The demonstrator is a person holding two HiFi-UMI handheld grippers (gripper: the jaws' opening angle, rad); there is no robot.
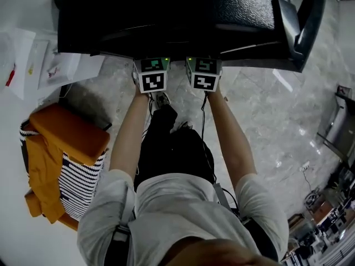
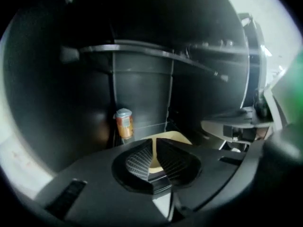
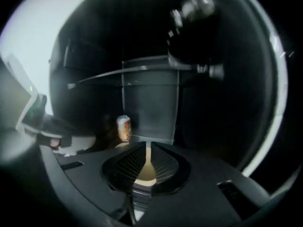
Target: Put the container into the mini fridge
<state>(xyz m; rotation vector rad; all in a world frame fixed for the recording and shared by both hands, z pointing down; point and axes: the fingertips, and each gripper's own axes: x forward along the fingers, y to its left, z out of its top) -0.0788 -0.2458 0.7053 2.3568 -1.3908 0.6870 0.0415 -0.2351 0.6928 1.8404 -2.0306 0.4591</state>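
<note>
Both grippers reach into the open black mini fridge [image 1: 166, 15]; in the head view only their marker cubes [image 1: 152, 75] [image 1: 203, 73] show at its mouth. The left gripper [image 2: 154, 142] has its jaws close together, and the beige container [image 2: 174, 137] shows beyond the tips and through the slit. The right gripper [image 3: 148, 146] also stands nearly closed, with the same beige container [image 3: 145, 174] filling its narrow gap. Whether the pads press on the container is unclear. At the back of the fridge stands an orange can [image 2: 124, 123] [image 3: 123, 127].
A shelf [image 2: 142, 51] crosses the dark fridge above the can. The fridge door [image 1: 302, 26] hangs open at the right. On the marble floor to the left, an orange cushion [image 1: 66, 134] lies on a striped basket, with papers [image 1: 33, 60] behind it.
</note>
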